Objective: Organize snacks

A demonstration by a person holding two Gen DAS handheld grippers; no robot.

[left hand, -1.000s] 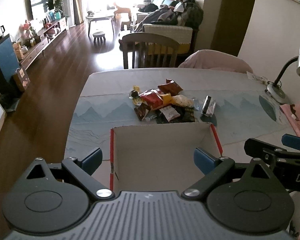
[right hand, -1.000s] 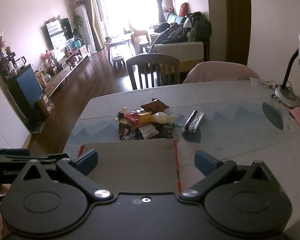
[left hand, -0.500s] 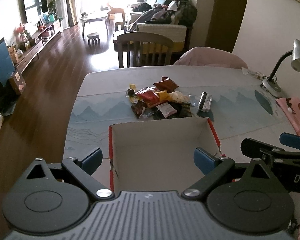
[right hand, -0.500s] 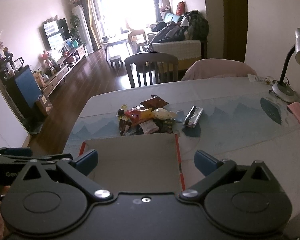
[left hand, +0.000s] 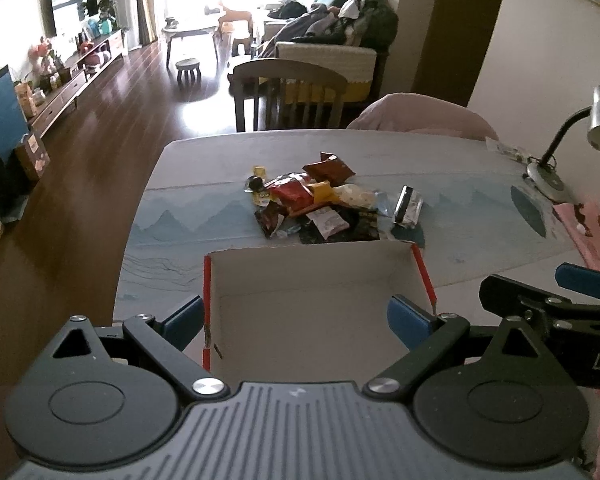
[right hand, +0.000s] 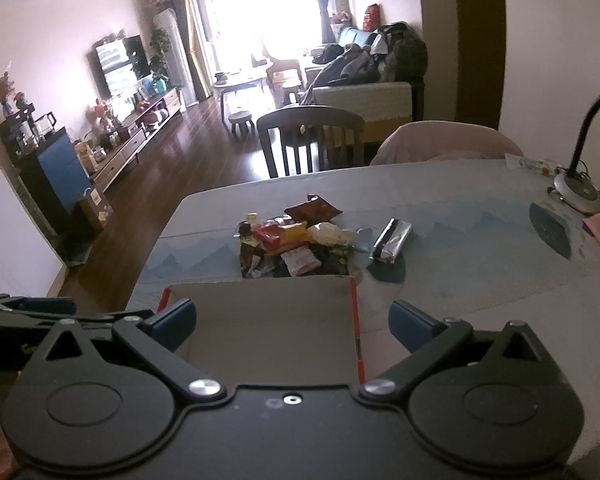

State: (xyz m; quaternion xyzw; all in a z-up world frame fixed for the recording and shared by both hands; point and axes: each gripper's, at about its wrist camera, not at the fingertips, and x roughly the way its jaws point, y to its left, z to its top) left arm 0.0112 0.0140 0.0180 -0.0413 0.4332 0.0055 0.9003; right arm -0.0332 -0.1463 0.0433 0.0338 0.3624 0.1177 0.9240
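My left hand-held gripper and right hand-held gripper, both spread and holding nothing, have drawn back slightly; the empty red-edged cardboard box awaits the heap of foil snack packets on the tabletop.

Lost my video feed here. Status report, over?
Left gripper and right gripper both open, empty. Cardboard box empty; snack pile on the table beyond it, untouched. Path to snacks unobstructed.
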